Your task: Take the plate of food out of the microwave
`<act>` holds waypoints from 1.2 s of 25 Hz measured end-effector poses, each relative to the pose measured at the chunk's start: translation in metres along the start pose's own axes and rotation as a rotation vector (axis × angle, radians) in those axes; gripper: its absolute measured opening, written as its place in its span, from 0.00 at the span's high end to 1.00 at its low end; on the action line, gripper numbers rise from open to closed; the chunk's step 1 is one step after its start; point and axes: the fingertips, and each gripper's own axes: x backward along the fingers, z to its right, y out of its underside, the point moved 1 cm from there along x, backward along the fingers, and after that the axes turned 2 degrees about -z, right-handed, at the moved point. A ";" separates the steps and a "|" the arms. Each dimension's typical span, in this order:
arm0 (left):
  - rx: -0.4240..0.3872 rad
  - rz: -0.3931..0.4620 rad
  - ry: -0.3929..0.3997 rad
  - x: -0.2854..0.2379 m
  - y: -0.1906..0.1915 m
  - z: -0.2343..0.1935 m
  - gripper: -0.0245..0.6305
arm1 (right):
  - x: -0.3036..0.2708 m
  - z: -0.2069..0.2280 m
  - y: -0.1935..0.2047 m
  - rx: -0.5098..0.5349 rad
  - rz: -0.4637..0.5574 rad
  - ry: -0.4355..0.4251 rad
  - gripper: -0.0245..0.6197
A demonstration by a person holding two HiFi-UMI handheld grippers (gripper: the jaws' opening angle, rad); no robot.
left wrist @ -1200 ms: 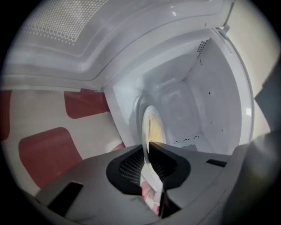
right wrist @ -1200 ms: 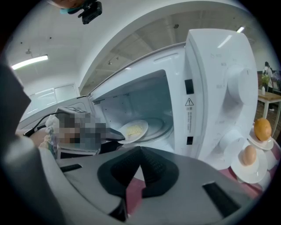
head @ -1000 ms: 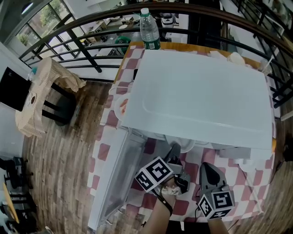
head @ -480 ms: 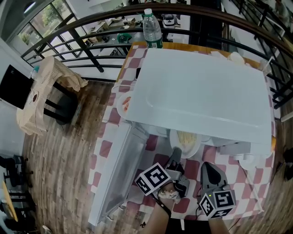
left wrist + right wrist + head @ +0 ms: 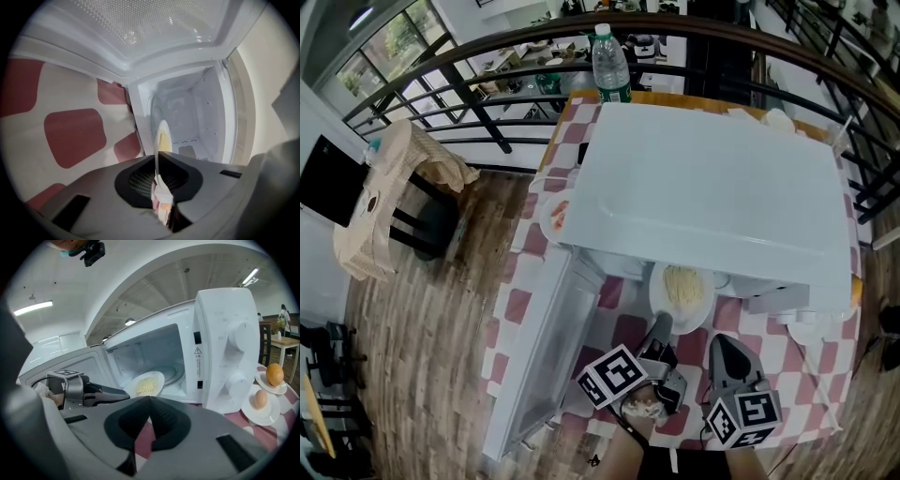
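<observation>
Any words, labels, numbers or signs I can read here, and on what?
No words read clearly.
A warning triangle sign on the microwave front; print under it too small.
Marks above the dials: too faint.
Label on the bottle: too blurred.

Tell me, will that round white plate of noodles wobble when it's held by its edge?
The round white plate looks stiff, probably ceramic: it shouldn't bend, but might break if dropped. The left hand-held gripper pinches only its near rim, so it may sag or slip. The pale noodles sit in a loose heap and could slide if it tilts.
</observation>
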 end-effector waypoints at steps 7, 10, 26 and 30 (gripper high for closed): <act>-0.024 -0.030 0.009 0.006 0.009 0.006 0.89 | 0.007 -0.001 -0.006 0.004 0.035 0.027 0.97; -0.038 -0.046 0.010 0.010 0.014 0.008 0.89 | 0.011 -0.002 -0.008 0.000 0.049 0.038 0.97; -0.071 -0.027 0.025 0.045 0.037 0.018 0.89 | 0.041 -0.011 -0.013 0.020 0.112 0.020 0.97; -0.061 0.012 0.025 0.058 0.047 0.020 0.89 | 0.054 -0.012 -0.014 0.045 0.118 -0.005 0.97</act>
